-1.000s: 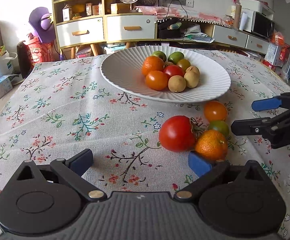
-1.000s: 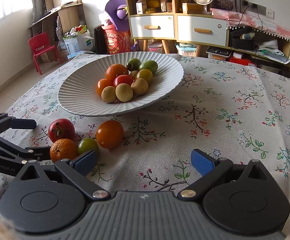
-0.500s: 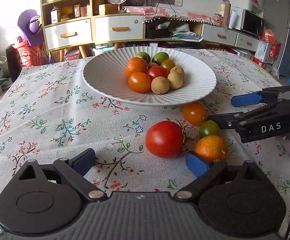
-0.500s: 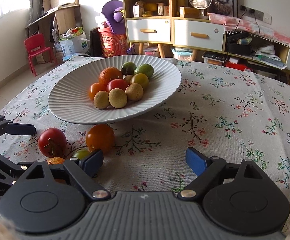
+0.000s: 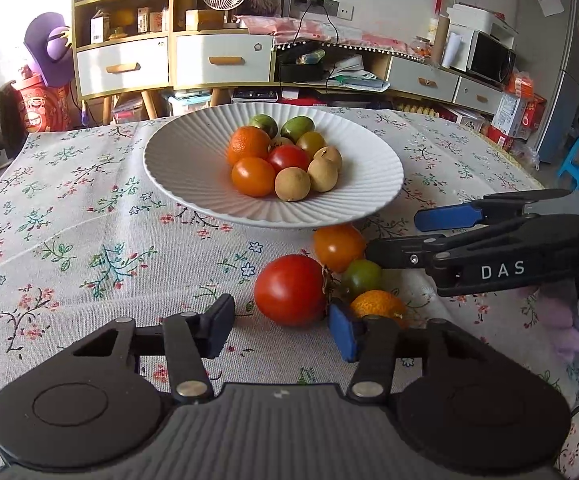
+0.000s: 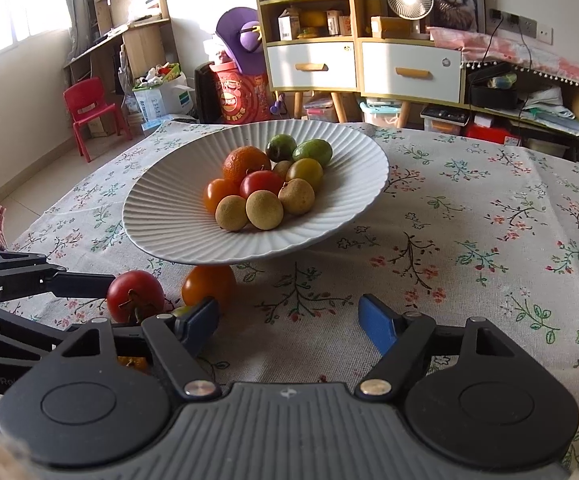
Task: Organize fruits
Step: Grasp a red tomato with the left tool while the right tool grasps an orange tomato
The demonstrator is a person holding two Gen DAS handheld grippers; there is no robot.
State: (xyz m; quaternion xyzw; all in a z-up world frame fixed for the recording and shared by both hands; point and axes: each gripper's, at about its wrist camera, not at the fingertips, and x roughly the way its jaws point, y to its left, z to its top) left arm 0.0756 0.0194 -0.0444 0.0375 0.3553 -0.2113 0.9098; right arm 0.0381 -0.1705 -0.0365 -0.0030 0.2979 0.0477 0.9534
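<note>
A white ribbed plate (image 5: 177, 168) holds several fruits. In front of it on the cloth lie a red tomato (image 5: 289, 290), an orange tomato (image 5: 339, 247), a green tomato (image 5: 362, 278) and a mandarin (image 5: 377, 306). My left gripper (image 5: 281, 334) is closing with the red tomato between its fingertips; a gap still shows at the left pad. My right gripper (image 6: 289, 324) is also closing, with nothing between its pads. Its left finger (image 6: 199, 322) sits just in front of the orange tomato (image 6: 208, 286) and covers most of the green one.
The floral tablecloth (image 5: 89, 240) covers the whole table. In the left wrist view the right gripper (image 5: 393, 235) reaches in from the right, close to the loose fruits. Cabinets (image 5: 169, 64) and a red chair (image 6: 89, 108) stand beyond the far edge.
Both pairs of jaws have narrowed, the left far more, drawing in around the red tomato. The right gripper has edged closer to the loose fruits.
</note>
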